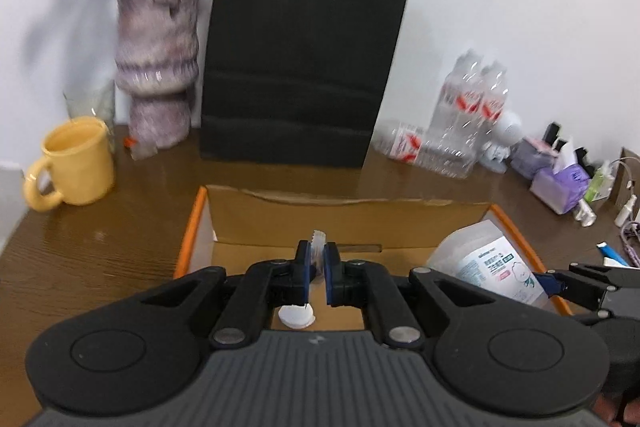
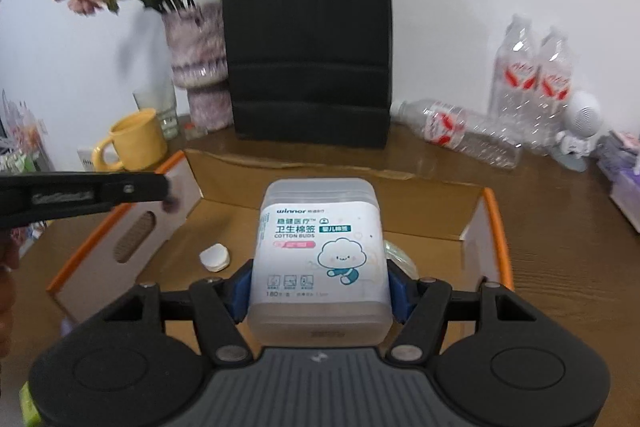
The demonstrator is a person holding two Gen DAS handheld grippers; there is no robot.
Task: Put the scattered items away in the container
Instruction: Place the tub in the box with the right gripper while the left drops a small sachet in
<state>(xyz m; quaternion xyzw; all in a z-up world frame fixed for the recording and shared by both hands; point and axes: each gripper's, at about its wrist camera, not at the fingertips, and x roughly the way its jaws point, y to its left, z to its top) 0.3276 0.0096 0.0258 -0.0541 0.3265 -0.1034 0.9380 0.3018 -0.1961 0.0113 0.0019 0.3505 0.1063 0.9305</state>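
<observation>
Grippers are both carrying loads above the open cardboard box, so the placing step is judged to be in hand. Right gripper is clamping its blue pads against the two sides of the cotton buds box, jaws standing partly apart at that width. Left gripper is pinching a small translucent item between nearly closed jaws; what it is cannot be told. At 9 o'clock from the cotton buds box, a white cap is lying on the box floor. At 12 o'clock beyond the box, a black paper bag is standing against the wall. Next move is judged to call for lowering each load inside the walls before parting the jaws.
</observation>
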